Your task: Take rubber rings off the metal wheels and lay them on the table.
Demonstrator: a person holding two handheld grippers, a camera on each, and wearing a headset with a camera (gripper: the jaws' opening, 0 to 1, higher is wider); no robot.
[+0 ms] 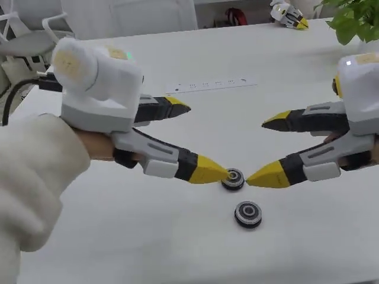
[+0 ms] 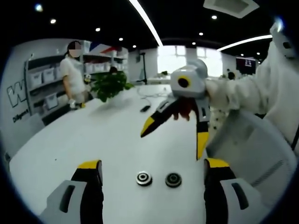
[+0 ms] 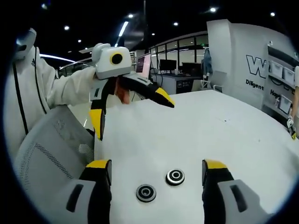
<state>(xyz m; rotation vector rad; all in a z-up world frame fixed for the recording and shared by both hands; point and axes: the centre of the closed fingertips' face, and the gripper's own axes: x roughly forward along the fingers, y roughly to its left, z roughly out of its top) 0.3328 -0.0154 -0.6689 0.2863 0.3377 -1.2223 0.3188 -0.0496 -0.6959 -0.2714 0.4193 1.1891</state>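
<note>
Jaws spread wide on left gripper [image 1: 207, 141] and right gripper [image 1: 256, 150], lower tips at 9 and 3 o'clock of one black-ringed metal wheel [image 1: 233, 178] on white table [image 1: 148, 242], second wheel [image 1: 248, 213] at 5 o'clock.

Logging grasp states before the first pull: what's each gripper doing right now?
Left gripper: open, holding nothing.
Right gripper: open, holding nothing.

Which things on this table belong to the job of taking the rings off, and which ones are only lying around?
For the job:
- far wheel and near wheel, both lying flat with their dark rings on
- left gripper and right gripper, both open

Just lying about:
- power strip
- plant
- spare gripper
</note>
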